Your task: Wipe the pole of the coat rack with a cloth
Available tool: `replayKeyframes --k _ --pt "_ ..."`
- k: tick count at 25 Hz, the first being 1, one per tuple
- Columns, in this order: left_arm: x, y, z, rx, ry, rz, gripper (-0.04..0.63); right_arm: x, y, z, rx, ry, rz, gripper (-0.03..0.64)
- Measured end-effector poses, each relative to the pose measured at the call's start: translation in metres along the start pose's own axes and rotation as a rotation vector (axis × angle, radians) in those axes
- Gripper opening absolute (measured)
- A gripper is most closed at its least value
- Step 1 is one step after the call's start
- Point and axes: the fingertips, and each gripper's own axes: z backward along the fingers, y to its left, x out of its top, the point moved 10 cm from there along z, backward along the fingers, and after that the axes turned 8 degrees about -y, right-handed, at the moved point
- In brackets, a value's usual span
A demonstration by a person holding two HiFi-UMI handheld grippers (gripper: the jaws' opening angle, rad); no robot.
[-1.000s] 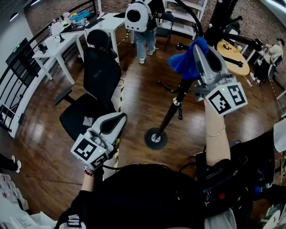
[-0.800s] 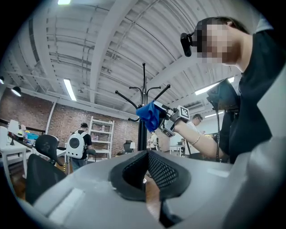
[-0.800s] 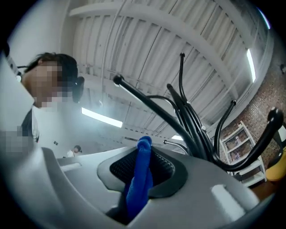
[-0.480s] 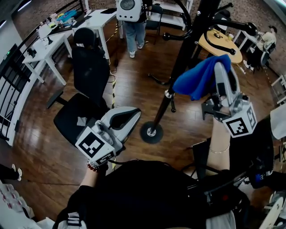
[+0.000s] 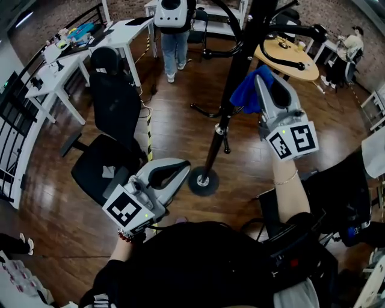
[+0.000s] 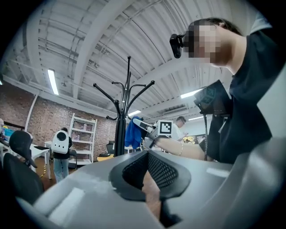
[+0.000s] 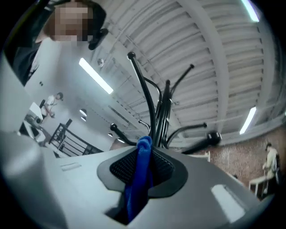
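Presently, by view.

Head view: the coat rack, black, stands on the wooden floor; its pole rises from a round base. The right tool is raised beside the pole at its right, and a blue cloth bunched at the tool's tip lies against the pole's side. The left tool is held low, near the base but apart from it, its tip pointing toward the pole. Also present are a black office chair left of the rack, a white desk beyond it, a person with a white backpack and a round wooden desk at the far side.

Right gripper view: shown only here, the right tool has its pads pinched on a fold of the cloth, which stands up between them. The coat rack's curved hooks fan out directly above, against the ceiling.

Left gripper view: the left tool has its pads pressed together with nothing between them. This view alone gives the rack in profile, with the pole and the hooks on top. The cloth hangs on the pole's right side, and the right tool reaches in from the right.
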Motion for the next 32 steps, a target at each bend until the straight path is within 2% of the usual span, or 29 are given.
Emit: replayKeyframes --k 3,5,11,14,20,26,30,32 --pt "0.0 -0.005 -0.001 -0.033 -0.005 -0.01 0.006 0.031 0.005 -0.031 -0.004 -0.103 0.215 0.069" --pt "0.0 -0.006 0.001 -0.036 0.003 -0.022 0.007 0.038 0.008 -0.046 -0.004 -0.111 0.313 0.069" --pt "-0.004 -0.002 0.005 -0.012 0.008 -0.007 0.008 0.017 0.017 -0.057 0.006 -0.105 0.41 0.069" --pt "-0.002 -0.005 0.006 0.001 0.009 0.013 0.007 0.005 0.018 -0.044 -0.003 -0.077 0.368 0.069" --pt "-0.011 -0.007 0.008 -0.014 0.033 0.032 0.008 -0.036 0.032 -0.021 0.104 0.022 0.364 0.069" --pt "-0.014 -0.015 0.005 -0.011 0.019 0.043 0.008 -0.079 0.042 0.007 0.197 0.225 0.421 0.069" --pt "-0.018 -0.015 0.005 -0.01 0.02 0.052 0.008 -0.115 0.052 0.028 0.202 0.331 0.318 0.069" --pt "-0.019 -0.018 0.004 -0.032 0.029 0.053 0.008 -0.127 0.057 0.036 0.214 0.372 0.301 0.069"
